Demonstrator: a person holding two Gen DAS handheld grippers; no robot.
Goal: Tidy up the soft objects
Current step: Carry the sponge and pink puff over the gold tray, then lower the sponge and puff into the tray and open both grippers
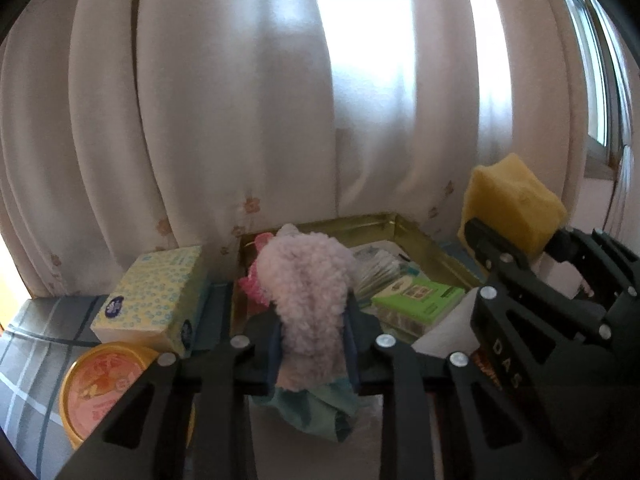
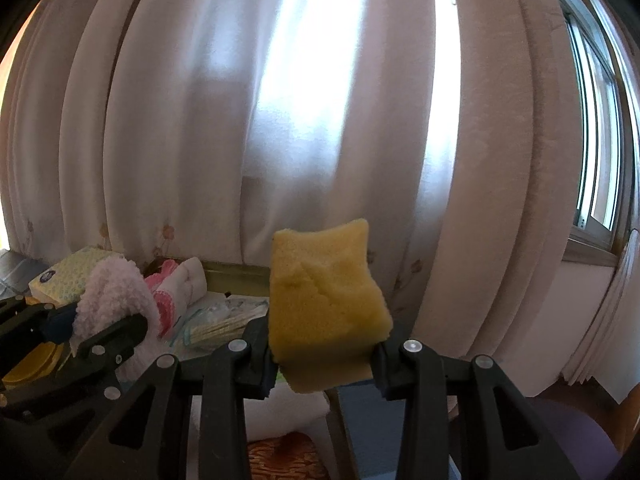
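1. Your left gripper (image 1: 312, 344) is clamped on the plush (image 1: 310, 280), held just short of the tin's (image 1: 420, 236) near edge.
2. Your right gripper (image 2: 322, 354) pinches the sponge (image 2: 324, 284), raised beside the tin's right edge.
3. Cloths (image 2: 176, 284) and packets already lie inside the tin.
4. By my reading, two drops remain: neither piece is in the tin yet.

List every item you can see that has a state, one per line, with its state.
left gripper: shut on the fluffy pink plush toy
fluffy pink plush toy: held upright, lifted
right gripper: shut on the yellow sponge
yellow sponge: held, squeezed at its base
gold tray: open, partly filled
tissue box: closed, lying flat
curtain: drawn
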